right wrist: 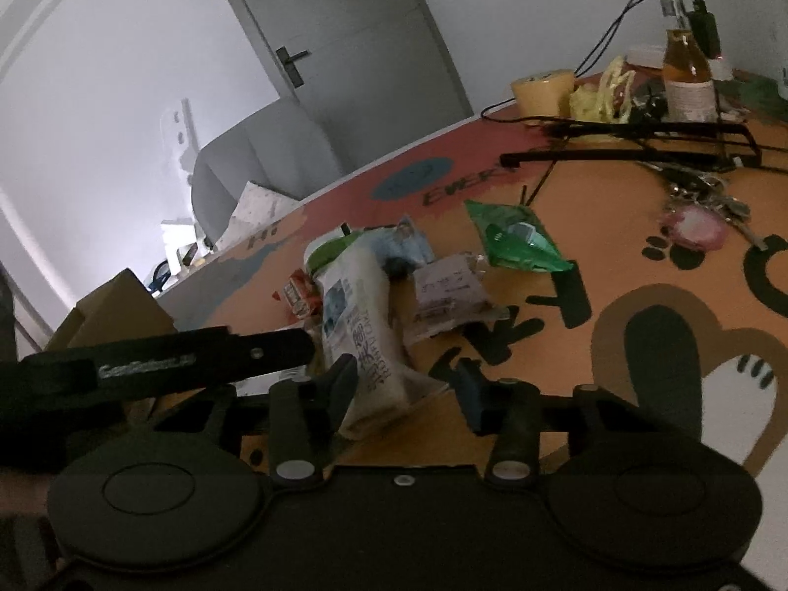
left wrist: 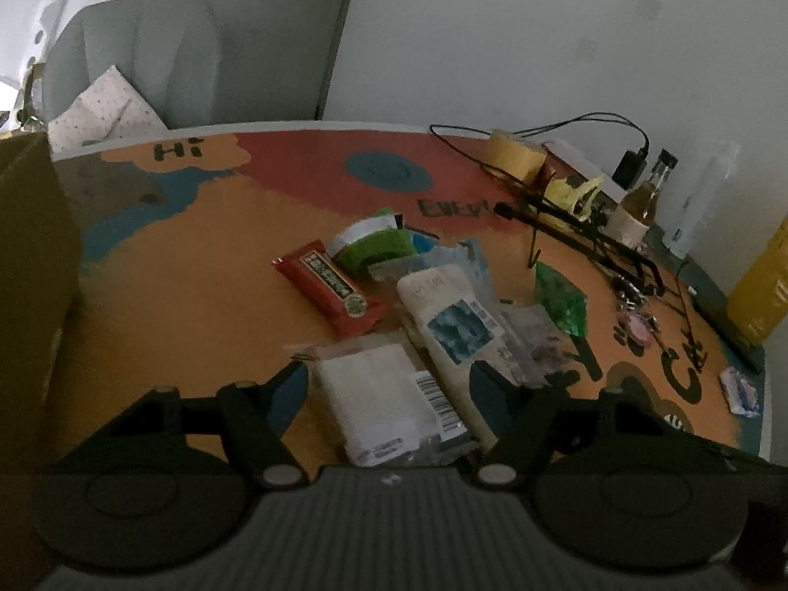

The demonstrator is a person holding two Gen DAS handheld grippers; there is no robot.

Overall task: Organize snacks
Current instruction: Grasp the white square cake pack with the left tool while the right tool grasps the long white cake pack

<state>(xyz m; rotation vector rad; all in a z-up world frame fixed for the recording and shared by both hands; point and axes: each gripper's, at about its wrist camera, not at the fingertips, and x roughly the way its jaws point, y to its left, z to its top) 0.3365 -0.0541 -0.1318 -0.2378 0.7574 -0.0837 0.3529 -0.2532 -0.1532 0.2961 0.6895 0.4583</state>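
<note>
- Left hand-held gripper (left wrist: 389,369): released, straddling the white pack (left wrist: 379,404), likely lining up a grasp.
- Right hand-held gripper (right wrist: 406,377): released around the cream pack (right wrist: 364,340).
- Snacks lie heaped mid-worktop (left wrist: 187,285); box (left wrist: 29,256) waits far left.

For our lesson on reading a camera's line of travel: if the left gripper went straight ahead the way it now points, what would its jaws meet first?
Most likely the white snack packet with the barcode, which lies between the open jaws of the left gripper. The long cream packet sits just beside it; depth is hard to judge.
</note>
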